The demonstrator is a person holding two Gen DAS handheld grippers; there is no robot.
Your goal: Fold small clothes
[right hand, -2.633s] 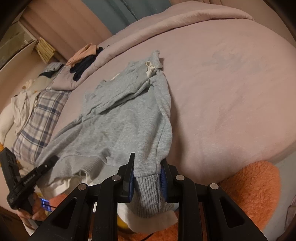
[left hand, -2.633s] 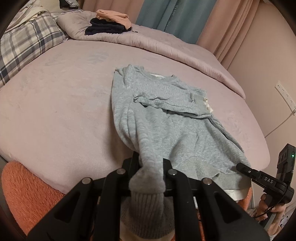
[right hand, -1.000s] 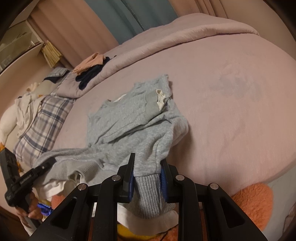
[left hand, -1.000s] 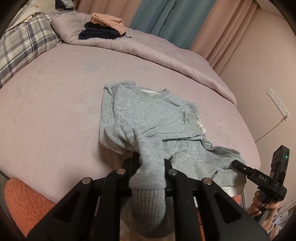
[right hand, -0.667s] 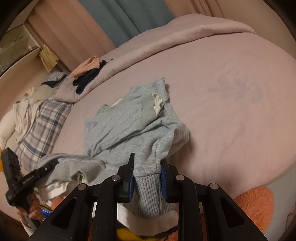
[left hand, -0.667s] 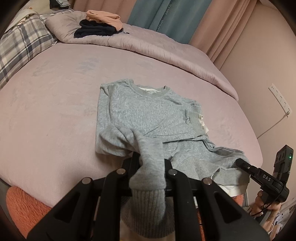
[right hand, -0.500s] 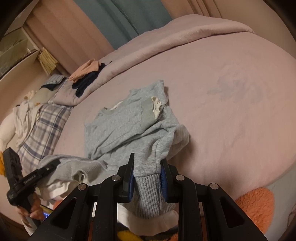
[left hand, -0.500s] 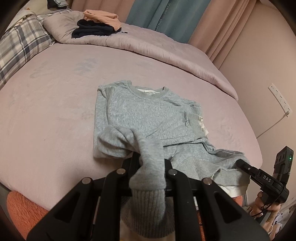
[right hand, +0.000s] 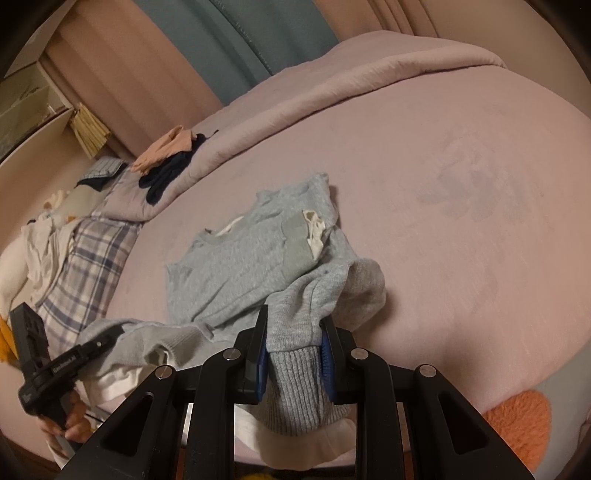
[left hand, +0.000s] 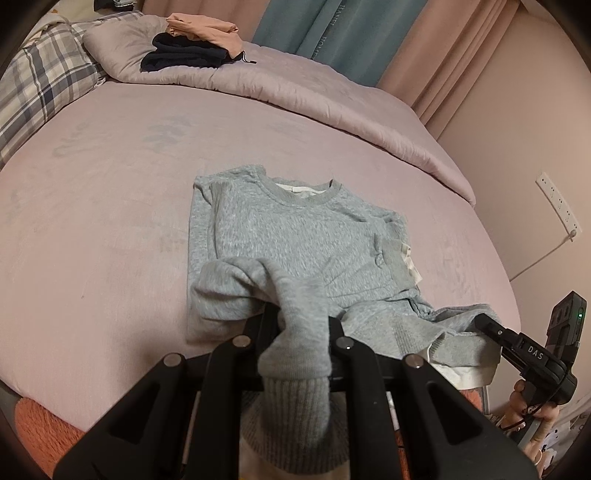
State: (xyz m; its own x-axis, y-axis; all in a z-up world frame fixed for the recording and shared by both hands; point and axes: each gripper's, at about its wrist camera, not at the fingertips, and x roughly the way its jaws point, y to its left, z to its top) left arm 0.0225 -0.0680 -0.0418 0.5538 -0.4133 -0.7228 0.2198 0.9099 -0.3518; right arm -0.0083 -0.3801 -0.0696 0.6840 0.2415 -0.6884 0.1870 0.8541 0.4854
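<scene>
Your left gripper has its jaws clenched nearly all the way down on the bottom hem of the grey sweatshirt, with the ribbed band hanging below the grip. Your right gripper is doing the same on the other end of that hem: jaws only a little apart, blue pads pressing the knit from both sides, ribbing spilling out underneath. So both are grasping the same garment, one at each lower corner.

The sweatshirt itself lies on the pink bed, collar end flat and pointing toward the far side, while the lower part is lifted off the sheet and bunched toward you between the two grippers. One sleeve is folded across the chest, its cuff showing a bit of white lining.

Counting things: one sweatshirt in play, two grippers, one hand visible in each view on the other gripper's handle. At the far edge, on the rolled duvet, there's one small stack of two folded pieces, a peach one on top of a dark navy one. One plaid pillow off to the side.
</scene>
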